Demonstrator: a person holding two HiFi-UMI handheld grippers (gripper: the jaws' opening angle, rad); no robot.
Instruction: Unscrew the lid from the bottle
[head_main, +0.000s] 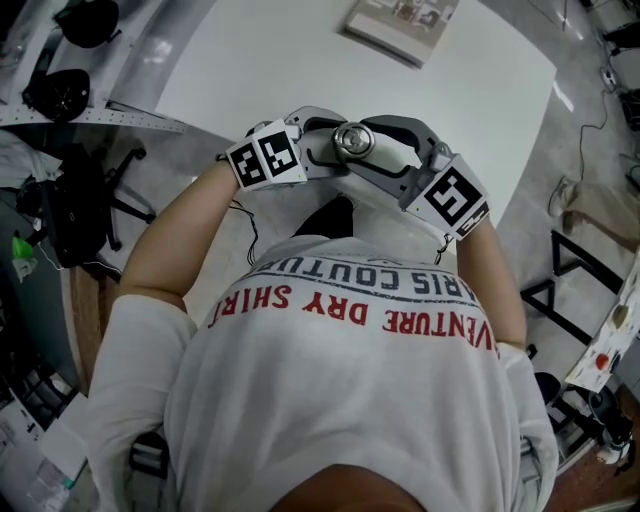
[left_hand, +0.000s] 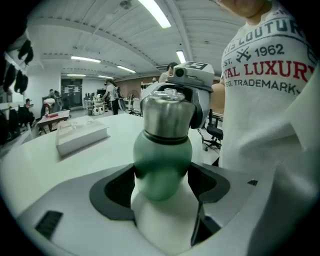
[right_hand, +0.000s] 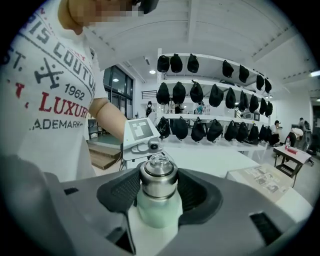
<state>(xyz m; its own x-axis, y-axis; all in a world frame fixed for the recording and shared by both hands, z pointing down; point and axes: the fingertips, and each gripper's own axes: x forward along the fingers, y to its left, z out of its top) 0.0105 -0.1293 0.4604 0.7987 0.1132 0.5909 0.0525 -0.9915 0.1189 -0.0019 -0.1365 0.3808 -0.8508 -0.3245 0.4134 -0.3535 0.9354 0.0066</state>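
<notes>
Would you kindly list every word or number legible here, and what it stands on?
"1962": the person's shirt.
"LUXUR", cut off: same shirt.
"TRADEMARK": same shirt.
"DRY SHIRT", upside down in the head view: same shirt.
Book on the table: print too small to read.
Marker cubes: square patterns, no words.

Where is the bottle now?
The bottle is held at the head view's upper centre, between the left hand-held gripper on its body and the right hand-held gripper on its lid, above the white table's near edge.
</notes>
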